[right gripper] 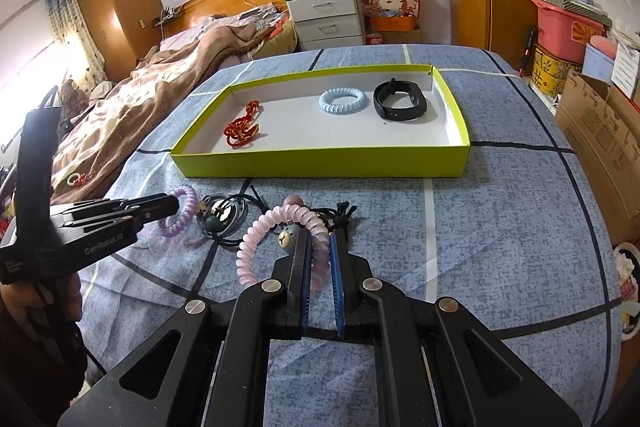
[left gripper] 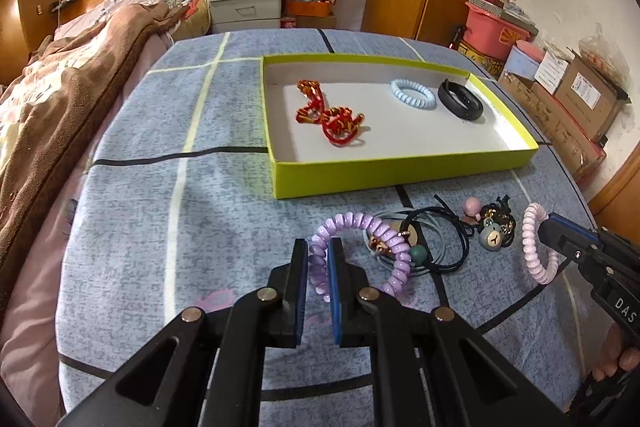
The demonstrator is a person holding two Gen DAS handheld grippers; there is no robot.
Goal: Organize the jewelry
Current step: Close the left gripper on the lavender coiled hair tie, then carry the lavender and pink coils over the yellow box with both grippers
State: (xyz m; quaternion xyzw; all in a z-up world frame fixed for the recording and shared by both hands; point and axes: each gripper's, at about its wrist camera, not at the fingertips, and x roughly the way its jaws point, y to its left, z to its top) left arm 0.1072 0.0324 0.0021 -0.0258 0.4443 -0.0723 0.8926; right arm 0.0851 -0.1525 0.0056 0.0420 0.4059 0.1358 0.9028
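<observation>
A lime-green tray (left gripper: 360, 179) (right gripper: 320, 169) on the blue cloth holds red knotted cords (left gripper: 332, 115) (right gripper: 240, 127), a light blue coil tie (left gripper: 414, 93) (right gripper: 342, 99) and a black band (left gripper: 460, 101) (right gripper: 400, 101). My left gripper (left gripper: 318, 251) (right gripper: 172, 205) is shut on a purple coil tie (left gripper: 360, 223) (right gripper: 176, 223). My right gripper (right gripper: 320, 239) (left gripper: 546, 229) is shut on a pink coil tie (right gripper: 276, 223) (left gripper: 534, 247). Both ties rest low over the cloth in front of the tray.
Between the grippers lie black cords with a green bead (left gripper: 416, 253) (right gripper: 212, 223), a bear charm (left gripper: 492, 237) (right gripper: 286, 237) and a pink bead (left gripper: 472, 205). A bed with a brown blanket (left gripper: 60, 87) lies left. Cardboard boxes (left gripper: 580, 99) stand right.
</observation>
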